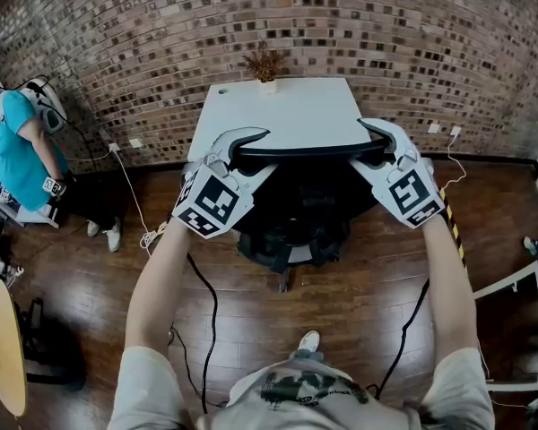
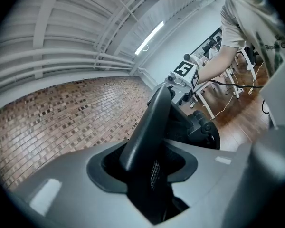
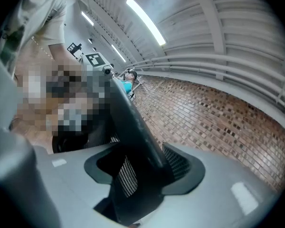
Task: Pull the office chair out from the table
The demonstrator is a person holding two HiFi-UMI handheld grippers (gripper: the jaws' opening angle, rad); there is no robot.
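Both our left gripper [image 1: 267,149] and right gripper [image 1: 359,143] clamped their fingers on the chair rail [image 1: 305,151] lying crosswise before us.

We take it for an office-like studio, brick wall [image 1: 161,43], white table [image 1: 278,119], office chair [image 1: 296,204], wooden floor [image 1: 359,294] (cables [image 1: 214,307] trailing), strip lights [image 2: 149,38] overhead.

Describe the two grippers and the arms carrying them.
The left gripper and right gripper have pale grey curved jaws with dark inner pads. Each bears a white cube with black square markers. A black cable hangs from each. A yellow-and-black striped band runs beside the right forearm. The person wears a beige short-sleeved shirt with a dark print.
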